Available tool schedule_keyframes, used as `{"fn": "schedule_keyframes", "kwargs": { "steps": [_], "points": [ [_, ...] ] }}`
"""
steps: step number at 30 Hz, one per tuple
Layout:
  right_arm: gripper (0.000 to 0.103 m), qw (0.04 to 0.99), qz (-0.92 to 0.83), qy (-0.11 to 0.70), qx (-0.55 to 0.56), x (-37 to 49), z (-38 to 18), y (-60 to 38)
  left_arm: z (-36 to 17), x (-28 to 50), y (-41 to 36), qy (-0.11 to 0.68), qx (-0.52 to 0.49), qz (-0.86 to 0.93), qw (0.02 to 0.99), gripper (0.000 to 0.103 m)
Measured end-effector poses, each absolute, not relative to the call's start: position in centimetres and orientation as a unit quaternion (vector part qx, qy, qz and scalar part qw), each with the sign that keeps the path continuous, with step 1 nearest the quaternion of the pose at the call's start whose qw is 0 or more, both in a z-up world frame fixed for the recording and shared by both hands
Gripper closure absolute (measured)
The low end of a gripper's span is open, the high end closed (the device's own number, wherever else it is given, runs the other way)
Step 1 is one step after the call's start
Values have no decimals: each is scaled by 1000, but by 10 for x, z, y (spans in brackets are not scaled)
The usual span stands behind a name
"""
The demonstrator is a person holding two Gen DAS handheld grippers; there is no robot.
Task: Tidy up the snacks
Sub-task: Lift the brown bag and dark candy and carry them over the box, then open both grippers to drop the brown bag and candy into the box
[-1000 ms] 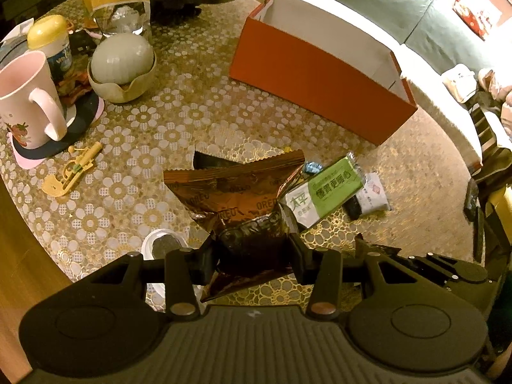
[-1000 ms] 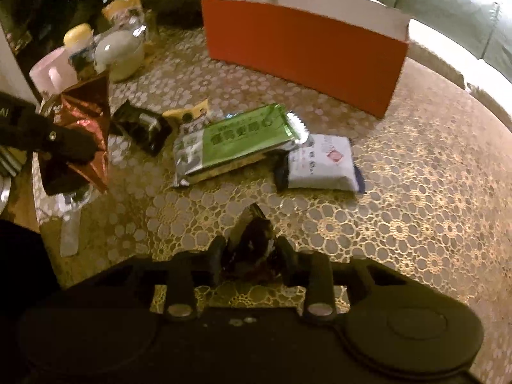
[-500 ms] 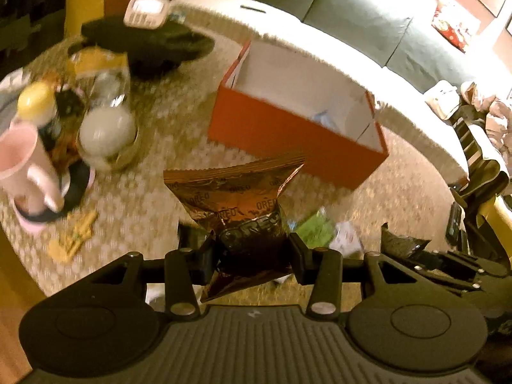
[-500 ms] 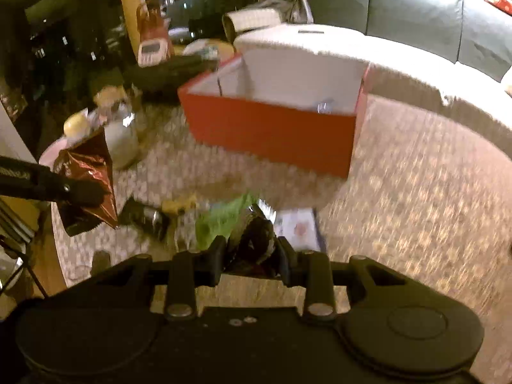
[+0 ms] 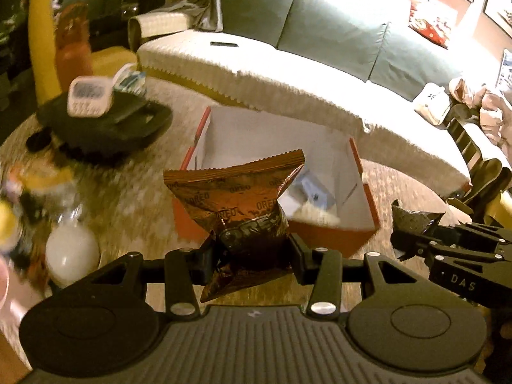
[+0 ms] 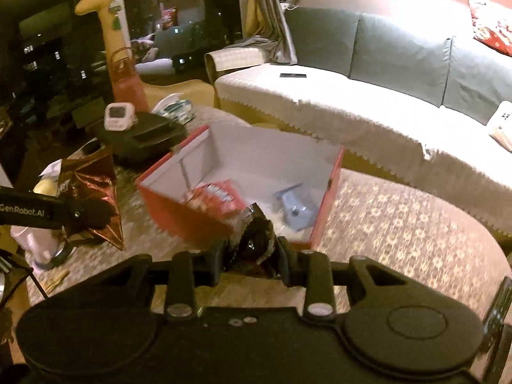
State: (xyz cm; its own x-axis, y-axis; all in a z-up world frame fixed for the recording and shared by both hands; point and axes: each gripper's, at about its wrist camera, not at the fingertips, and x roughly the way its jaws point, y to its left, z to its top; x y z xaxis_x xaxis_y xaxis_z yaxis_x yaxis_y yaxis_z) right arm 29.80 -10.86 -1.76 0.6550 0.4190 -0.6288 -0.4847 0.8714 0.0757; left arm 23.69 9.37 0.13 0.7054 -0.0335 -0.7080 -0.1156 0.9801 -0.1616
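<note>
I have the left gripper (image 5: 252, 249) with its jaws closed on a bronze Oreo packet (image 5: 243, 204), pinched at the packet's lower half so the crimped top edge fans out above the fingers; the packet hangs clear of the surface (image 5: 137, 198). In the right wrist view that same left gripper (image 6: 92, 214) shows at the left edge, the bronze packet (image 6: 92, 176) sticking out above and below it. My right gripper (image 6: 252, 249) has its jaws narrowed onto a small dark crinkled wrapper (image 6: 256, 233), which stands up between the fingers; from the left wrist camera the right gripper (image 5: 406, 240) appears at the right, with the dark wrapper (image 5: 412, 220) jutting from its tip. Both packets sit in front of the open red box (image 6: 166, 204), which rests on the lace-patterned surface (image 6: 400, 224). Inside its white interior I see a red snack bag (image 6: 217, 198) toward the left and a pale blue packet (image 6: 294, 208) toward the right. Left of the box lie a dark tray-like object (image 6: 144, 137) carrying a small white timer (image 6: 118, 116), and a pale round ball (image 5: 72, 252). A grey-green sofa (image 6: 400, 51) with a white cover runs behind the surface.
</note>
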Motion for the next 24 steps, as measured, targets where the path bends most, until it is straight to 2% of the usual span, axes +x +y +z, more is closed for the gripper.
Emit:
{"fn": "schedule_keyframes", "kwargs": {
  "steps": [9,24],
  "points": [
    [70,904,243,346,-57,361,-24,-93,-1,320,96,395,-78,34,915,58],
    [70,884,235,391,-103,413,-70,-58,-58,390,91,455,-39,47,889,58]
  ]
}}
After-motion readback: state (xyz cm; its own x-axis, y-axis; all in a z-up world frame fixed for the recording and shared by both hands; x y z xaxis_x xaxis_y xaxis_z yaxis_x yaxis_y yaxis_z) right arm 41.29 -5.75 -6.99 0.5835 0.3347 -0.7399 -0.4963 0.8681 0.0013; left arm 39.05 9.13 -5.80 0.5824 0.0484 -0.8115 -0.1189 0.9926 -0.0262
